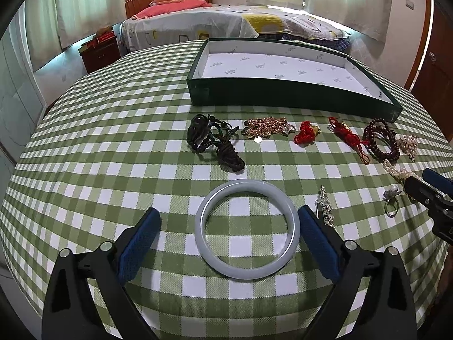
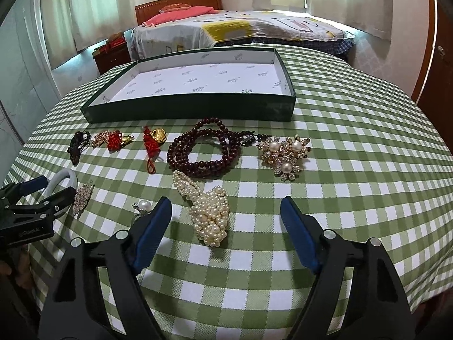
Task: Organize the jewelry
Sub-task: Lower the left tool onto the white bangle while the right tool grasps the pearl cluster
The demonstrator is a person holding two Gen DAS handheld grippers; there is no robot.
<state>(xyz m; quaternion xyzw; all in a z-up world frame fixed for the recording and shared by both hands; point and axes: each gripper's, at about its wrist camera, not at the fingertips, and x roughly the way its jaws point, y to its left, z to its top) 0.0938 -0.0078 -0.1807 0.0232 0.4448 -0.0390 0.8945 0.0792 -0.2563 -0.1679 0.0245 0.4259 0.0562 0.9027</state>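
A pale jade bangle point(image 1: 247, 229) lies flat on the green checked tablecloth between the blue pads of my left gripper point(image 1: 229, 215). The jaws stand wide; the right pad point(image 1: 314, 232) is close beside the ring and the left pad is well apart from it. In the right wrist view a heap of pearl strands point(image 2: 211, 218) lies between the fingers of my right gripper point(image 2: 226, 202), which is open with neither pad touching the pearls. A shallow dark green box point(image 1: 283, 96) with a white printed lining stands behind the jewelry with nothing in it.
In a row before the box point(image 2: 192, 109) lie a dark cord necklace point(image 1: 215, 141), gold chain point(image 1: 266, 129), two red knots point(image 1: 305, 134), dark red beads point(image 2: 203, 150) and a pearl flower brooch point(image 2: 286, 153). A pearl ring point(image 2: 143, 206) and crystal pin point(image 2: 83, 195) lie nearer. A bed stands behind.
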